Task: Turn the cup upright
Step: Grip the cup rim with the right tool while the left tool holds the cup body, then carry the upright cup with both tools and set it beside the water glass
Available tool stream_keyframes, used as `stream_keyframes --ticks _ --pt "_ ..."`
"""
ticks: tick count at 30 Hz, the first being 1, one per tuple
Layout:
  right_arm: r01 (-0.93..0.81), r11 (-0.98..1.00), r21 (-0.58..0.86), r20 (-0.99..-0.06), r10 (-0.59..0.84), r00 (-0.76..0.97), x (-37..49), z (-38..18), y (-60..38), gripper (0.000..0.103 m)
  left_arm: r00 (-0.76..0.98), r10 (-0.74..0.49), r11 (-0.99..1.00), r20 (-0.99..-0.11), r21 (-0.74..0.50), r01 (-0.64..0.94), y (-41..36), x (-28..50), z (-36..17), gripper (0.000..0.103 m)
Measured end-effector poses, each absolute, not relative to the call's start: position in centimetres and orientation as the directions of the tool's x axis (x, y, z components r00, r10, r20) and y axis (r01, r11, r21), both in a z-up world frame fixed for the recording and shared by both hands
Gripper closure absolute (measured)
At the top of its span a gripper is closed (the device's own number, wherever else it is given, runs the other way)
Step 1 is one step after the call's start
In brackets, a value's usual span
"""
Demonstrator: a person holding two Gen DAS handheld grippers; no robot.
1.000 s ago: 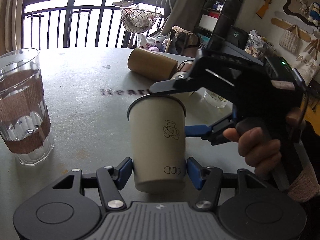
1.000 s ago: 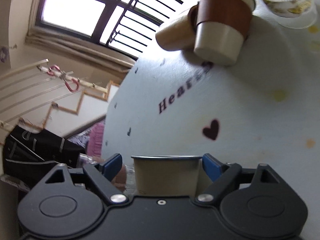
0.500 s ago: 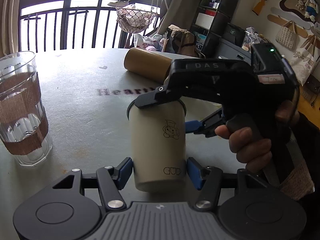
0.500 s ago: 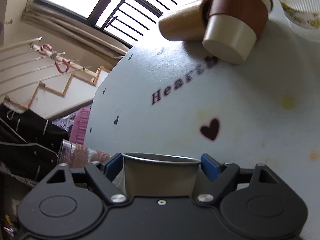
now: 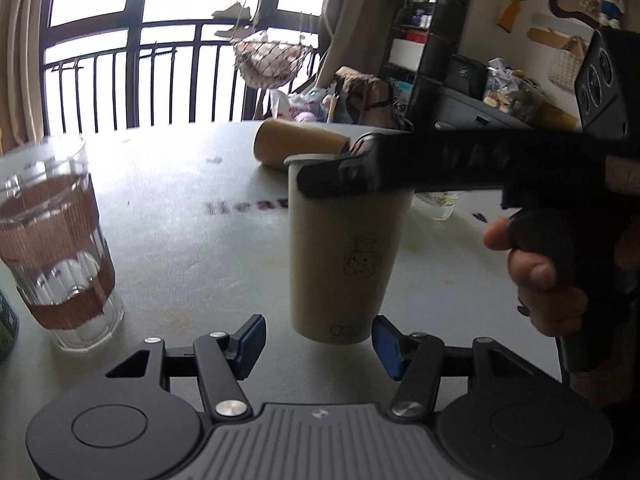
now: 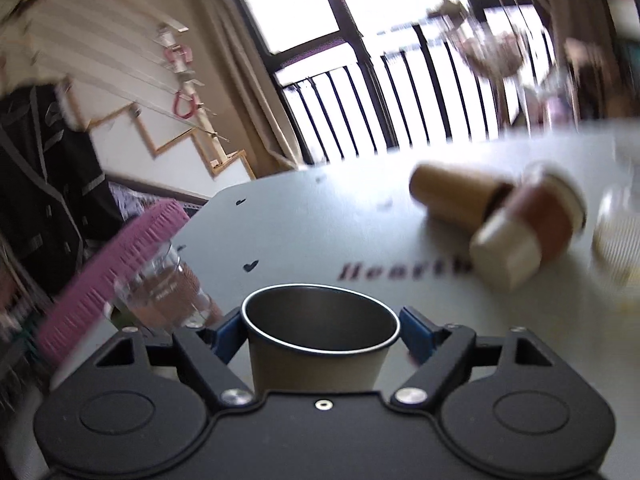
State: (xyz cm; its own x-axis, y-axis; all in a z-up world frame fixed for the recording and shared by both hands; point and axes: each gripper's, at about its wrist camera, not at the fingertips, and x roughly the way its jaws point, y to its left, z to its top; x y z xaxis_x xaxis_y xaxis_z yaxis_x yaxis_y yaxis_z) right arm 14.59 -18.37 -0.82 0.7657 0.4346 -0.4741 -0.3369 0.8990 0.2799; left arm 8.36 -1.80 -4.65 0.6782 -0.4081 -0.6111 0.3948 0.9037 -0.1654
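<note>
The right gripper (image 6: 320, 330) is held level from the right, its blue fingers (image 6: 414, 334) clamped on the rim of the beige cup (image 5: 344, 248), which is kept upright above the table (image 5: 192, 248). The left gripper (image 5: 318, 340) is spread open at the cup's base, pads apart from it. A bear drawing is printed on the cup; "Heart" is partly read on the table
</note>
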Motion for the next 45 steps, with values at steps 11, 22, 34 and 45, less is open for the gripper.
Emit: stream_keyframes --ticks 11,22,34,45 --pt "-0.426 0.9 0.088 -0.435 0.42 0.797 12.4 -0.2 -16.7 0.021 0.693 -0.411 0.899 -0.592 -0.137 0.416 -3.1 8.6 -5.8 0.048" --pt "-0.485 0.874 -0.03 -0.443 0.423 0.79 11.0 -0.4 -14.5 0.02 0.769 -0.304 0.934 -0.562 -0.015 0.358 -3.0 8.1 -7.7 0.049" --pt "-0.535 0.841 -0.079 -0.468 0.442 0.765 14.2 -0.3 -10.3 0.02 0.777 -0.288 0.957 -0.56 -0.14 0.253 0.6 10.7 -8.3 0.049" --pt "-0.546 0.829 -0.123 -0.471 0.436 0.767 16.0 -0.4 -7.5 0.02 0.789 -0.26 0.965 -0.556 -0.175 0.195 2.4 11.7 -8.2 0.049"
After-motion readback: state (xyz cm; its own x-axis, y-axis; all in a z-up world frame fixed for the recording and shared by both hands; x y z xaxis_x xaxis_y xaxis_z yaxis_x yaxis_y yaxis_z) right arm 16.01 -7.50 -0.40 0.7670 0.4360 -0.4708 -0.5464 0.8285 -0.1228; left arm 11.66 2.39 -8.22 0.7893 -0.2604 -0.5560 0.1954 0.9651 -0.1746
